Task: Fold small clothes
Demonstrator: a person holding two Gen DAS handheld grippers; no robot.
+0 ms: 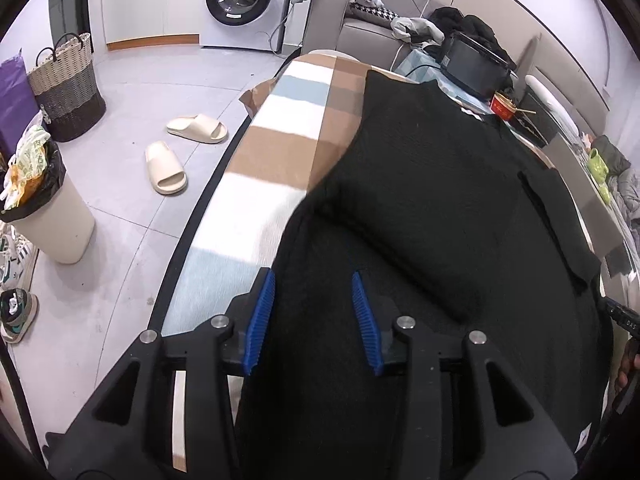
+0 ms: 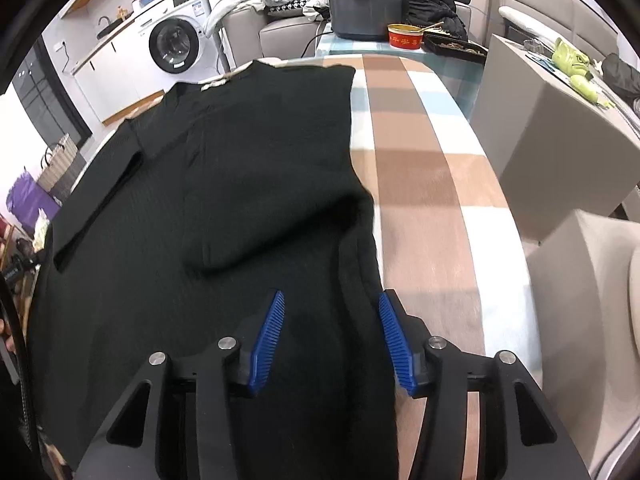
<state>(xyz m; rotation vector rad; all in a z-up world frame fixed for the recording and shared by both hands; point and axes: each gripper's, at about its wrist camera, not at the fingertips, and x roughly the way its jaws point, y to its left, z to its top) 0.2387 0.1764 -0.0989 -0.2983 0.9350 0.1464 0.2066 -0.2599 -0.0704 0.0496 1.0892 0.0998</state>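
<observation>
A black knit short-sleeved top (image 1: 440, 184) lies spread on a checked brown, white and blue cloth (image 1: 280, 152) over the table. It also shows in the right wrist view (image 2: 240, 168). One sleeve is folded in over the body in each view. My left gripper (image 1: 314, 280) is open, its blue pads either side of the top's near left edge. My right gripper (image 2: 331, 300) is open over the top's near right edge, its right pad at the hem line. Neither holds the fabric.
A dark cooker (image 2: 366, 12), a red bowl (image 2: 405, 36) and a black tray (image 2: 454, 46) stand at the table's far end. A grey box (image 2: 560, 132) sits to the right. On the floor left are slippers (image 1: 180, 152), a bin (image 1: 48, 216) and a basket (image 1: 68, 88).
</observation>
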